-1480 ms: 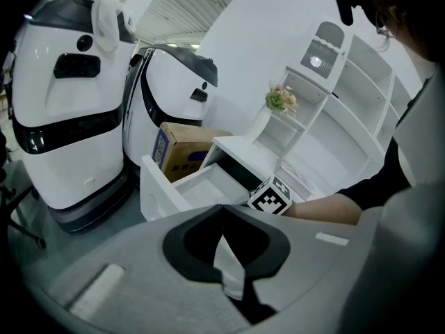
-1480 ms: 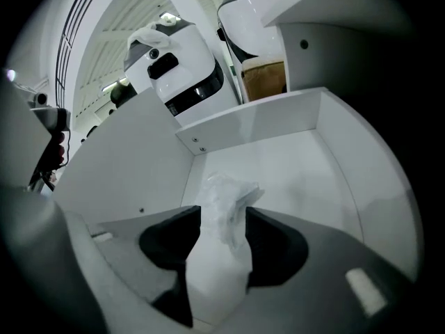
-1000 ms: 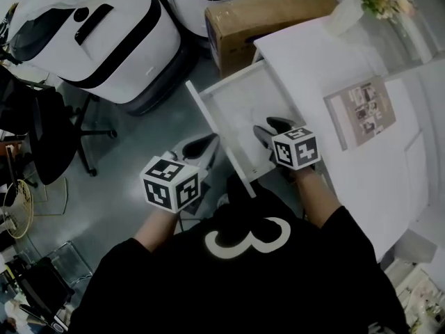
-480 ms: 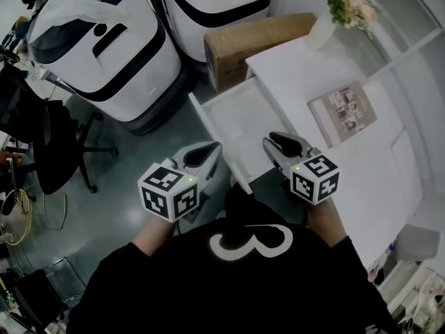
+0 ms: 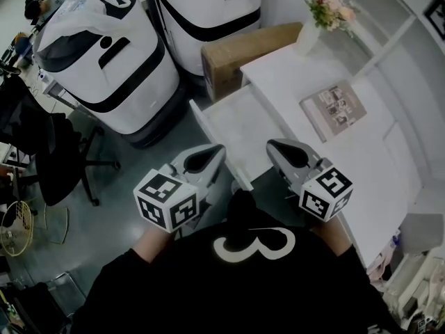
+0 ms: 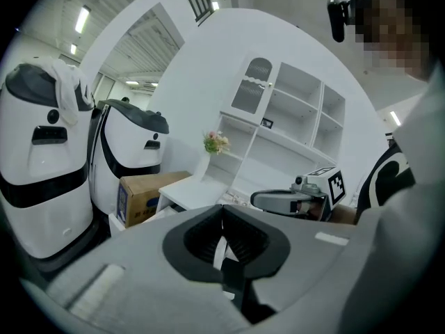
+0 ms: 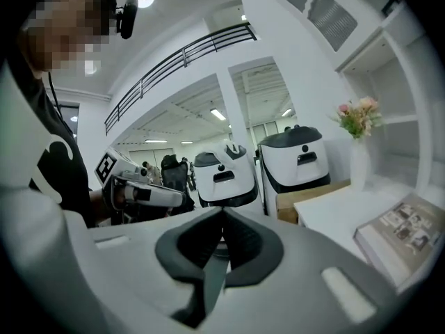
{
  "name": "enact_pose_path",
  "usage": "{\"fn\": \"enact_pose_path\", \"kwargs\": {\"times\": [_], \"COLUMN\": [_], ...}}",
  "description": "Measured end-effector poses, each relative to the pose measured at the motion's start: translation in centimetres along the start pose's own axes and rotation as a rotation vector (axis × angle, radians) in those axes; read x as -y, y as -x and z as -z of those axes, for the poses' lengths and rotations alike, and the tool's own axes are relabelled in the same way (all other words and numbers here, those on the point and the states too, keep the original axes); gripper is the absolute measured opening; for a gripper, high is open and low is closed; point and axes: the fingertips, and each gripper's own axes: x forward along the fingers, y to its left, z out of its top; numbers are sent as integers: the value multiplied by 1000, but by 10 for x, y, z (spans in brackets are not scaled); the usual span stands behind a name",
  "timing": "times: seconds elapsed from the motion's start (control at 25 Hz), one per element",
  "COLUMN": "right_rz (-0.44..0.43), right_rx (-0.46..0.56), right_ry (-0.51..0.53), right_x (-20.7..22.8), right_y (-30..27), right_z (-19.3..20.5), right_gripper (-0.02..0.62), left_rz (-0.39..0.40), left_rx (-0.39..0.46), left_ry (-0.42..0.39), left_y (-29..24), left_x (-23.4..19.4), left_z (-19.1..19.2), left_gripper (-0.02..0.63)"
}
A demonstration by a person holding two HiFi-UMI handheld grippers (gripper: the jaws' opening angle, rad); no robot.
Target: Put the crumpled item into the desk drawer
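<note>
Open desk drawer (image 5: 236, 120), one closed claw at each front corner.

Left gripper (image 5: 217, 152) at drawer's front-left corner, jaws together, nothing held. Right gripper (image 5: 272, 147) at front-right corner, jaws just now closing to a meet, nothing between. Crumpled item not distinguishable against drawer's white interior. Behind drawer: cardboard box (image 5: 243, 51), print unreadable. Behind-left: white-and-black machines (image 5: 104, 54). Right of drawer: desk top (image 5: 281, 75) with booklet (image 5: 332, 108), text too small, and flower vase (image 5: 321, 16). Left of drawer: office chair (image 5: 49, 152). In front of drawer: white "3" on black shirt (image 5: 250, 245).
</note>
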Motion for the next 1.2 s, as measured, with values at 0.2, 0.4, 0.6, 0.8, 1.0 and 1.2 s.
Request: {"fn": "enact_pose_path", "kwargs": {"times": [0.2, 0.4, 0.6, 0.8, 1.0, 1.2], "right_rz": [-6, -17, -15, -12, -6, 0], "right_rx": [52, 66, 70, 61, 51, 48], "right_ry": [-16, -20, -11, -14, -22, -31], "right_x": [-16, -26, -31, -32, -30, -23], "right_y": [19, 28, 30, 29, 28, 28], "right_z": [-6, -5, -5, 0, 7, 10], "right_gripper": [2, 2, 2, 2, 2, 2], "left_rz": [32, 40, 46, 53, 56, 57], "left_rx": [8, 8, 8, 1, -8, -17], "left_ry": [-25, -38, -48, -46, -42, -36], "left_y": [6, 13, 16, 14, 11, 4], "left_x": [17, 27, 30, 31, 30, 28], "left_z": [-4, -7, -8, -5, 1, 4], "left_gripper": [11, 11, 11, 11, 11, 11]}}
